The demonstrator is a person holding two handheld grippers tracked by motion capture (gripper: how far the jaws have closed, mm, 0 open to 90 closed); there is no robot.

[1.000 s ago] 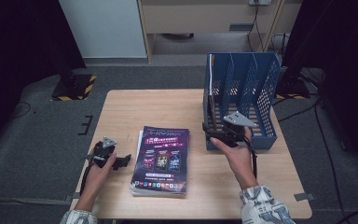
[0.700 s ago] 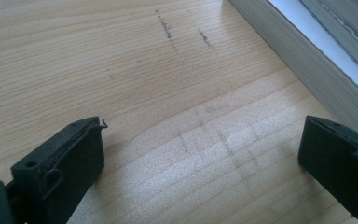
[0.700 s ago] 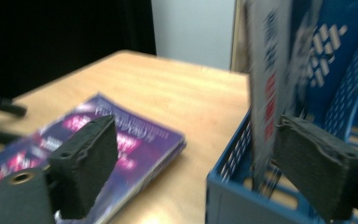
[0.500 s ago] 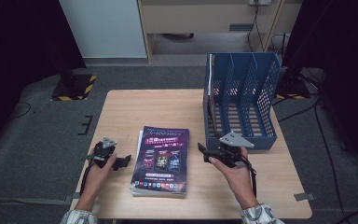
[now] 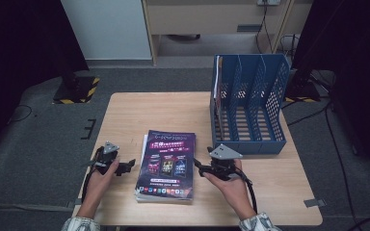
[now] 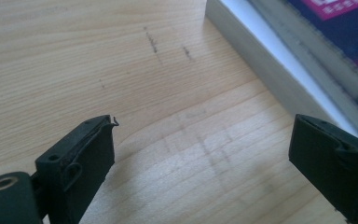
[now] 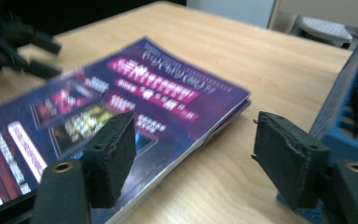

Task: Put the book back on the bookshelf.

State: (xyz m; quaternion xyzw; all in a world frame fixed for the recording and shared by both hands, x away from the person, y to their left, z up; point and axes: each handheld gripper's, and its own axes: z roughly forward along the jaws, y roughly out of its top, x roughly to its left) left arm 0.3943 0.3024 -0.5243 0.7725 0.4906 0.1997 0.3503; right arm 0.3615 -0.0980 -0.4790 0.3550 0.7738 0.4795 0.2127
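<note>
The right gripper (image 5: 203,169) has its jaws spread and they have just been closing a little; between them there is only air, with the right edge of the magazine stack (image 7: 135,107) just in front in the right gripper view. The left gripper (image 5: 126,166) also stands with jaws spread wide over bare wood, and the thick side of the stack is at about 1 o'clock from them in the left gripper view.

In the high view the magazine stack (image 5: 167,164) lies flat on the table (image 5: 139,108), between the two grippers: the left gripper at its 9 o'clock side, the right one at its 3 o'clock side.

I judge the step in hand is to take the top magazine for filing. To do it well, the right gripper should come low and level, slide one jaw under the top cover only at the right edge, and pinch near the middle of that edge, so the magazine does not fold. The left gripper can press the stack down so the lower ones do not travel.

The blue file rack (image 5: 249,103) stands at 1 o'clock from the stack. Its leftmost compartment holds something thin and upright (image 5: 217,91); the other compartments look empty.
</note>
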